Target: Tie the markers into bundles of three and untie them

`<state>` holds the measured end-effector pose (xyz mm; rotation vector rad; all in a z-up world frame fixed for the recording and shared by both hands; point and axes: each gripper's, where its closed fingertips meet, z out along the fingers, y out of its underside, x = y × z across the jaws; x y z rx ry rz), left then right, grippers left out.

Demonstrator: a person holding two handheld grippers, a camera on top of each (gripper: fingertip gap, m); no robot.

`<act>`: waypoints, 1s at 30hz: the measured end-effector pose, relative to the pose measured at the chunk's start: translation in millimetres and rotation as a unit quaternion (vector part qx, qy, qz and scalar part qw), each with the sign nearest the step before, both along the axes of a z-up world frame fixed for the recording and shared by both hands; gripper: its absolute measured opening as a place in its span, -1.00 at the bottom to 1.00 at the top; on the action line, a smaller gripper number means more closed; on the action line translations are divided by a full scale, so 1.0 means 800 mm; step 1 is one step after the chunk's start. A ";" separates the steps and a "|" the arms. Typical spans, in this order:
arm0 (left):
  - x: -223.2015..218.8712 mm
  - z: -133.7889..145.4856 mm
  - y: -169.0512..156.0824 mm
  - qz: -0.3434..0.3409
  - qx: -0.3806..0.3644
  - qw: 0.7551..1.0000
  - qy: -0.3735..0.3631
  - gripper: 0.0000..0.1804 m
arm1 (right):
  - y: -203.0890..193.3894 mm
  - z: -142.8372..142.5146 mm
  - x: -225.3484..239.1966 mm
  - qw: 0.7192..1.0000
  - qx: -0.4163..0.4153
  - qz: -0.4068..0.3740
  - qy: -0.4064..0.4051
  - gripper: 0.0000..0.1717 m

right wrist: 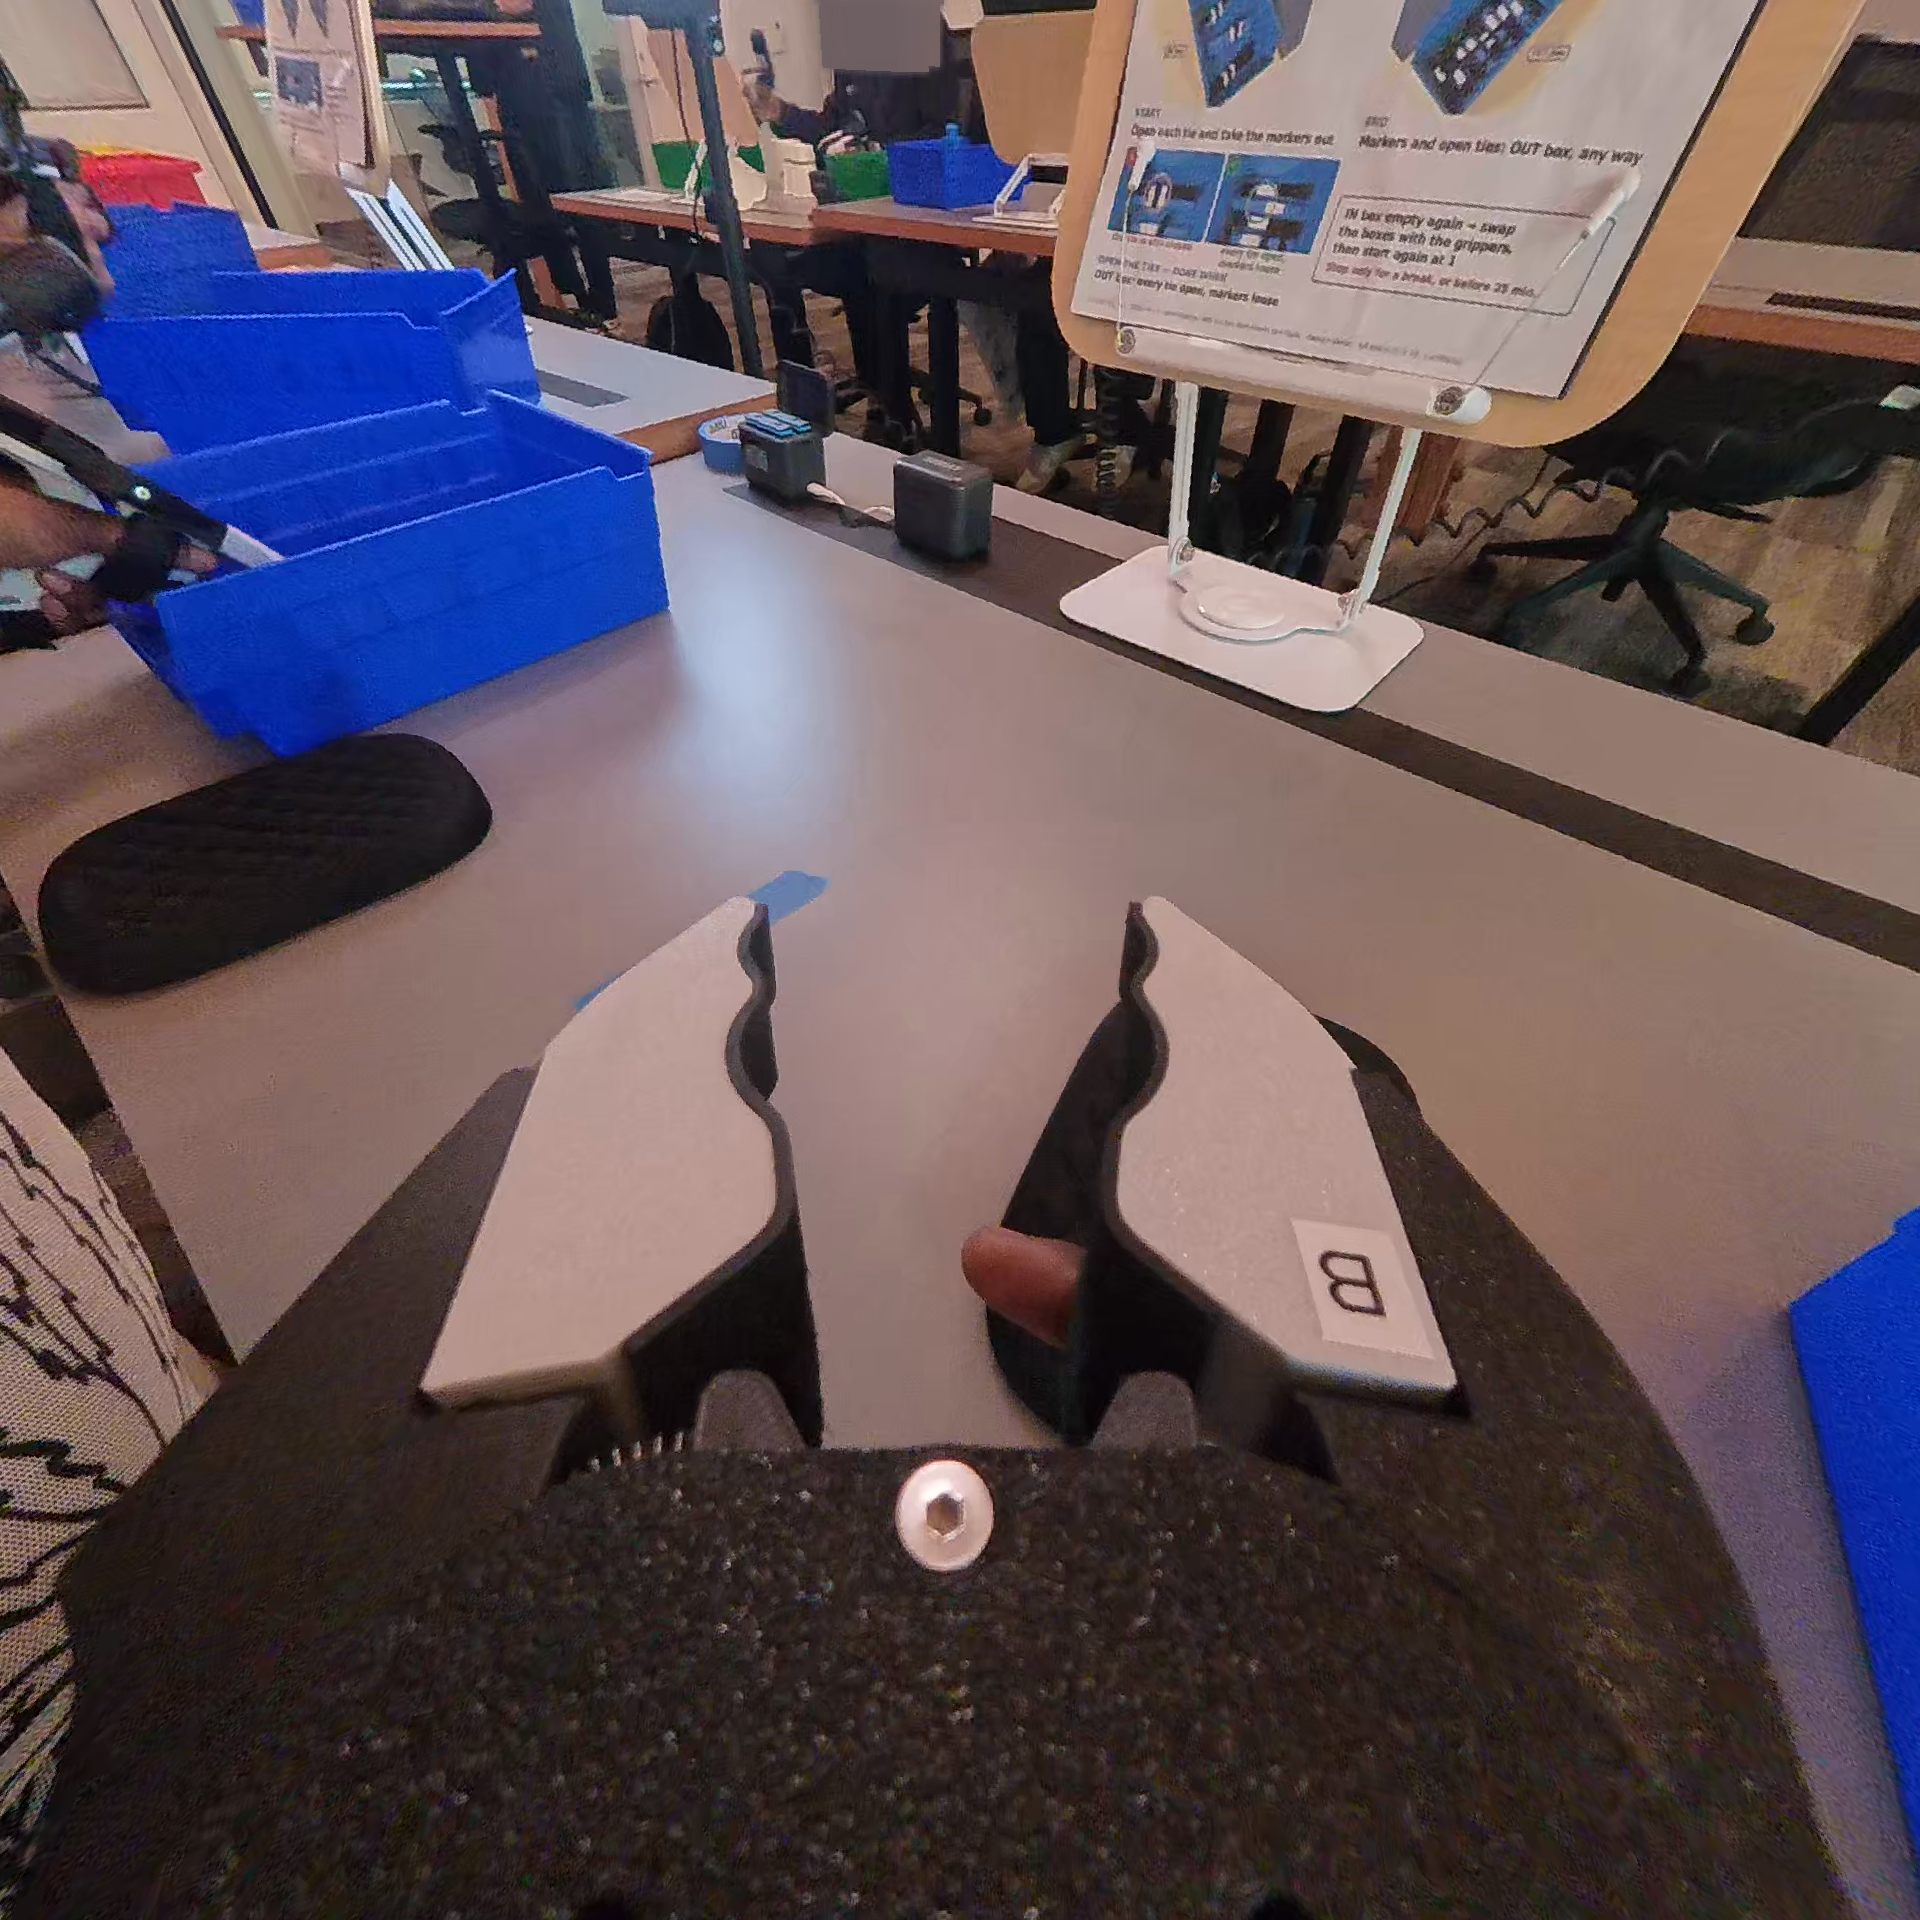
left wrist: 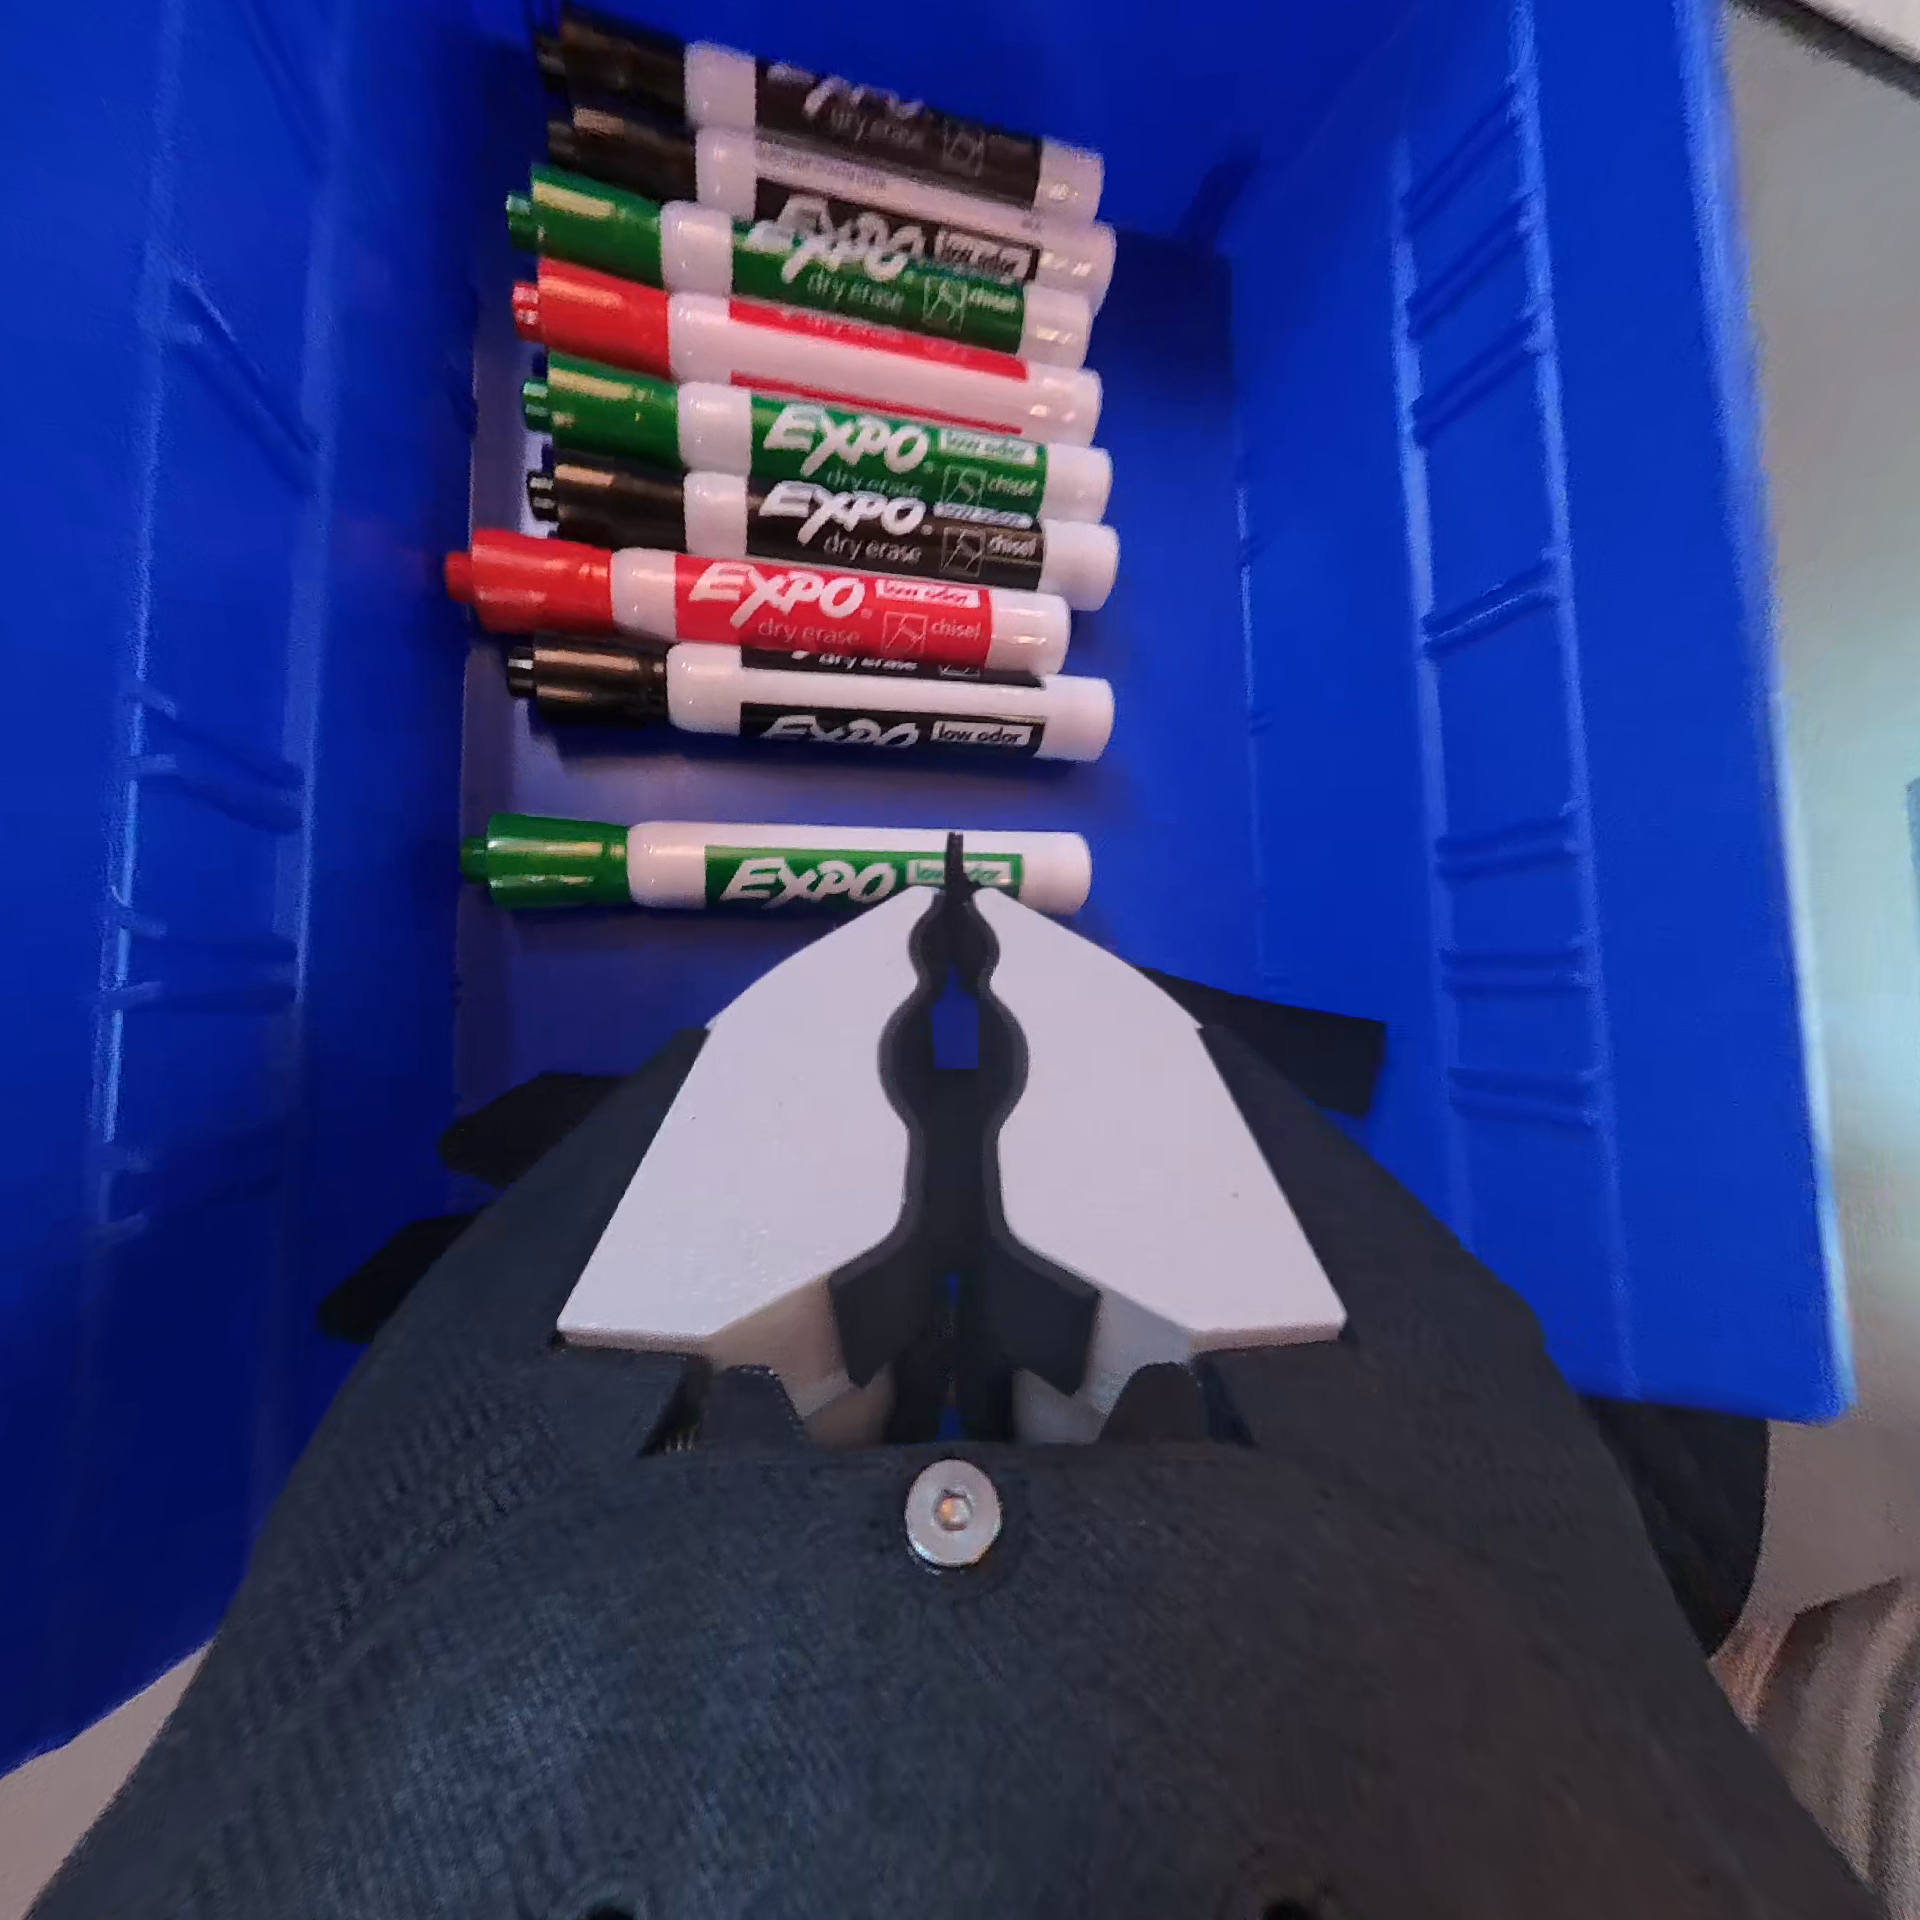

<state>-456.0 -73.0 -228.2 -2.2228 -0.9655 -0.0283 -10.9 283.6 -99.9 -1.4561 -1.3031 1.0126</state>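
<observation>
In the left wrist view, several markers (left wrist: pixel 831 416) with black, green and red caps lie side by side on the floor of a blue bin (left wrist: pixel 208 727). A single green marker (left wrist: pixel 665 868) lies apart, nearest to me. My left gripper (left wrist: pixel 951 914) is inside the bin just in front of that marker, shut on a thin black tie (left wrist: pixel 953 868) whose end sticks out past the fingertips. More black strap ends (left wrist: pixel 1309 1049) show beneath the gripper. My right gripper (right wrist: pixel 945 914) is open and empty over the grey table (right wrist: pixel 1039 779).
In the right wrist view the blue bins (right wrist: pixel 416 582) stand at the left with the other gripper (right wrist: pixel 208 540) reaching in. A black pad (right wrist: pixel 260 852), blue tape (right wrist: pixel 784 891), an instruction board on a white stand (right wrist: pixel 1247 623), and black devices (right wrist: pixel 940 504) are on the table. A blue edge (right wrist: pixel 1870 1455) shows at the right.
</observation>
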 end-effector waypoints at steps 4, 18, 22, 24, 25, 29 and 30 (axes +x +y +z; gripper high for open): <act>0.006 0.043 0.007 -0.004 0.065 0.997 0.038 -0.96 | -0.002 -0.004 0.001 1.000 0.010 0.002 -0.009 -0.27; 0.137 0.301 0.085 -0.092 0.381 0.889 0.235 -0.98 | -0.107 0.044 -0.095 0.973 0.017 0.205 0.107 -0.41; 0.213 0.295 0.142 -0.181 0.444 0.862 0.164 -0.97 | -0.145 0.052 -0.129 0.957 -0.018 0.258 0.128 -0.43; 0.248 0.281 0.170 -0.227 0.449 0.854 0.129 -0.97 | -0.156 0.057 -0.138 0.945 -0.085 0.287 0.131 -0.45; 0.264 0.271 0.183 -0.251 0.446 0.852 0.110 -0.98 | -0.160 0.056 -0.141 0.939 -0.109 0.302 0.121 -0.46; 0.331 0.224 0.229 -0.353 0.397 0.846 0.050 -0.97 | -0.154 0.031 -0.154 0.943 -0.092 0.315 0.052 -0.59; 0.346 0.211 0.238 -0.376 0.381 0.844 0.038 -0.97 | -0.156 0.023 -0.154 0.941 -0.094 0.324 0.032 -0.61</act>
